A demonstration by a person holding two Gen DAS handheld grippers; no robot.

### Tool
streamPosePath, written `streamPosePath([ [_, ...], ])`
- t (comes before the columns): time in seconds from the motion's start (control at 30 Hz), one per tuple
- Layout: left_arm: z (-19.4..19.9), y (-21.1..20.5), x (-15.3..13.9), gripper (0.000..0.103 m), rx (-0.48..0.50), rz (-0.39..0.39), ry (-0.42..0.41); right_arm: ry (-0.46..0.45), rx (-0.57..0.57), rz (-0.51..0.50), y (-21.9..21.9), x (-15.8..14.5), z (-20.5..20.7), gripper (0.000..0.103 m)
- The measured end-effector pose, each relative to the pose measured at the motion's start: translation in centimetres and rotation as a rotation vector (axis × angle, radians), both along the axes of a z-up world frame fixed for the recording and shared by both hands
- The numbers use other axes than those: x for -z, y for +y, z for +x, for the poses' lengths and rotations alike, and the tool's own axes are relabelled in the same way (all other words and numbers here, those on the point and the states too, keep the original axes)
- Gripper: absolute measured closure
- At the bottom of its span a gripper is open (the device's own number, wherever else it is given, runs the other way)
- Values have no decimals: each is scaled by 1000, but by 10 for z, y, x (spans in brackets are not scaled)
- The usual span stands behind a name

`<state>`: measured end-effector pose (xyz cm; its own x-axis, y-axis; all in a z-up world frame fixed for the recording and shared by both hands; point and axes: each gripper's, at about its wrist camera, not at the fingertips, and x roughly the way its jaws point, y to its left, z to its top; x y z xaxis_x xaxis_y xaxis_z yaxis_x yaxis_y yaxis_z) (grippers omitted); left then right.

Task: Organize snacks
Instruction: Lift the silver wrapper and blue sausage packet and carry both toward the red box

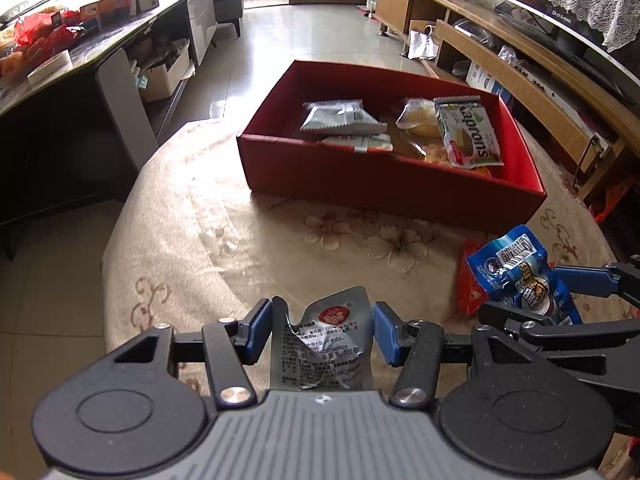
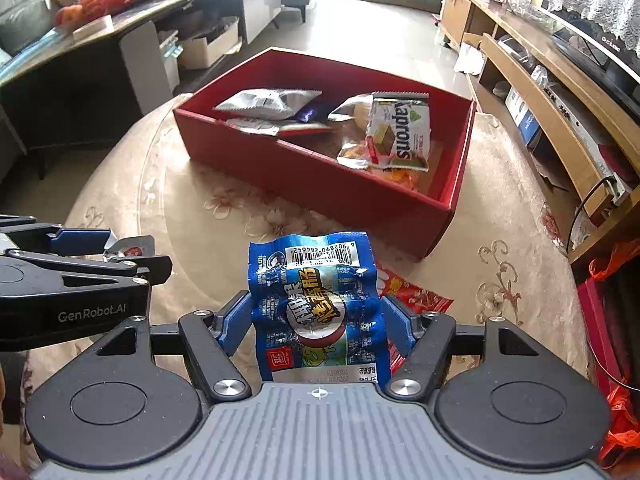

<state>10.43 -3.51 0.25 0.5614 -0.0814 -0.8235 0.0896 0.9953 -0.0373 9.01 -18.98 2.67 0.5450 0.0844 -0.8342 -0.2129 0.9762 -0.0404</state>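
A: Why were we holding both packets up off the cloth?

B: So they'd clear the box's [image 1: 384, 188] wall. Our left gripper [image 1: 322, 330] was clenched on the silver sachet [image 1: 324, 344], the right gripper [image 2: 316, 318] on the blue pack [image 2: 316, 304], the box at twelve o'clock.

A: And the red wrapper [image 2: 416, 298]?

B: At our right's two o'clock, lying flat, probably awaiting its turn; it was half hidden.

Table [image 1: 192, 240]: round, beige floral cloth over it.
Red box [image 1: 360, 184]: sits on the cloth toward the far edge, open top, snack packets inside.
Red packet [image 2: 416, 300]: flat on the cloth, near side of the box, by its right corner.
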Motion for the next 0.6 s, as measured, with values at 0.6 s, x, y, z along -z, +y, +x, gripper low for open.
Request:
streamPosePath([
  [0.6,27,-10,-17,53,16,11,-61,-53,56,19,-7,-13,21,28],
])
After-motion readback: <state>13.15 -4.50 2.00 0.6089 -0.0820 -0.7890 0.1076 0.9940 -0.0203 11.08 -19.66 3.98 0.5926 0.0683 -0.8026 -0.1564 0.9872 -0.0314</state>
